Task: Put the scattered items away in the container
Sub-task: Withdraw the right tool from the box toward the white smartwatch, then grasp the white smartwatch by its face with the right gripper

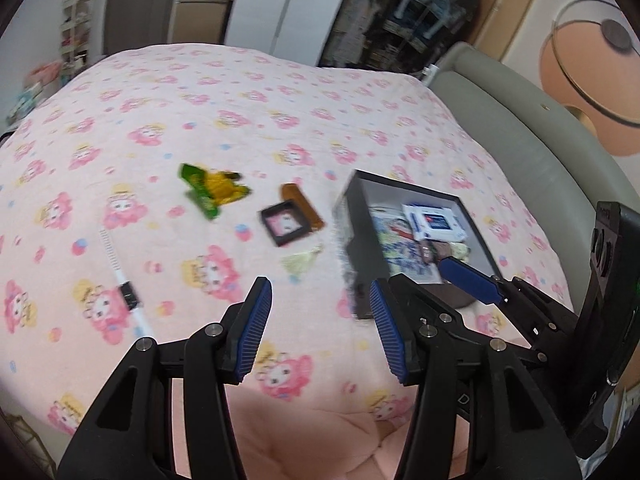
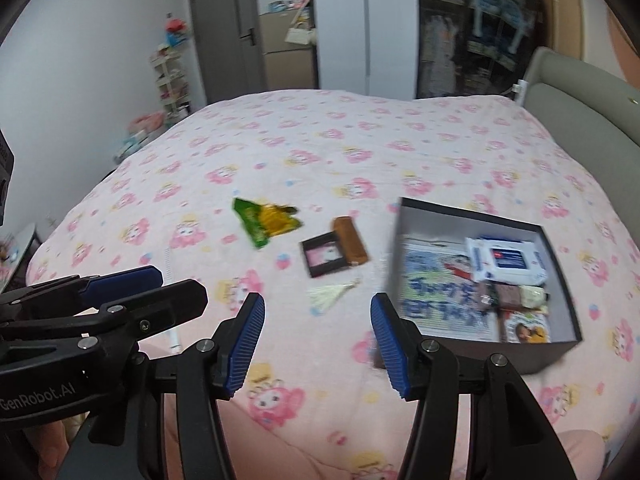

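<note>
We see a bed (image 2: 360,140) under a pink cartoon-print blanket, a grey padded headboard (image 2: 580,96) along its right side, a grey door (image 2: 228,28) and white wall beyond its far edge, a dark open wardrobe (image 2: 472,28) behind its far right corner, a small white shelf rack (image 2: 170,80) at its far left.

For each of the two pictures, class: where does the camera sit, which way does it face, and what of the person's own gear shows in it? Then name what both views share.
Left wrist: sits behind the open left gripper, facing across the pink bedspread toward the wardrobe; the right gripper intrudes at right, over the box.
Right wrist: sits behind the open right gripper, facing the same way; the left gripper shows at left.
Shared: box, green packet, framed picture, tassel.
</note>
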`<state>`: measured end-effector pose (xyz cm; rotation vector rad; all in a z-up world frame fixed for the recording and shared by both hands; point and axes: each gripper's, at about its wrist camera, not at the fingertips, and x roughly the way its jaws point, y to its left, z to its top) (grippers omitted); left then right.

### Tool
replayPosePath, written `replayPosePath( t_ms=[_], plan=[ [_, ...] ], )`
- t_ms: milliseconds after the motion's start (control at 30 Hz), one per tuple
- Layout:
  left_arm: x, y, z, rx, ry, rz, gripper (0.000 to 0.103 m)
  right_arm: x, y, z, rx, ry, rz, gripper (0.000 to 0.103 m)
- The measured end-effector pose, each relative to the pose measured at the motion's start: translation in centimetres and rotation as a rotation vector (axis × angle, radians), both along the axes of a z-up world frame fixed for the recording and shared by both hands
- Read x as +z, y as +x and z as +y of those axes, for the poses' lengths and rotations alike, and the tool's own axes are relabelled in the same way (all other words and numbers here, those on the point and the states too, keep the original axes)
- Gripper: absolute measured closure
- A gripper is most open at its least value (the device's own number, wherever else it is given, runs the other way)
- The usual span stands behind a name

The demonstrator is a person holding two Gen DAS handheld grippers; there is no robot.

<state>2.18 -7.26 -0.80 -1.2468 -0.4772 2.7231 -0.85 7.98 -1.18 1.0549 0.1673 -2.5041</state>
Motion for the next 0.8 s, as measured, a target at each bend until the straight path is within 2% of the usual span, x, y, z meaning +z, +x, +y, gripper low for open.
replayPosePath(
  t_ms=[333, 633, 800],
  plan=[
    [-3.8, 1.5, -9.1, 0.158, 0.051, -0.055, 0.051, -3.2, -0.2, -10.0, 0.196, 0.013, -0.075, 0.052],
    [-9.0, 0.1, -14.6, 0.228, 0.133, -0.132, 0.051, -7.6, -3.7, -15.3, 0.264, 0.094, -0.165, 0.052],
    [-12.0, -0.9, -17.2, 0.265, 0.168, -0.184, 0.052, -9.3, -4.5, -18.0, 0.318, 0.131, -0.17, 0.052]
  ],
)
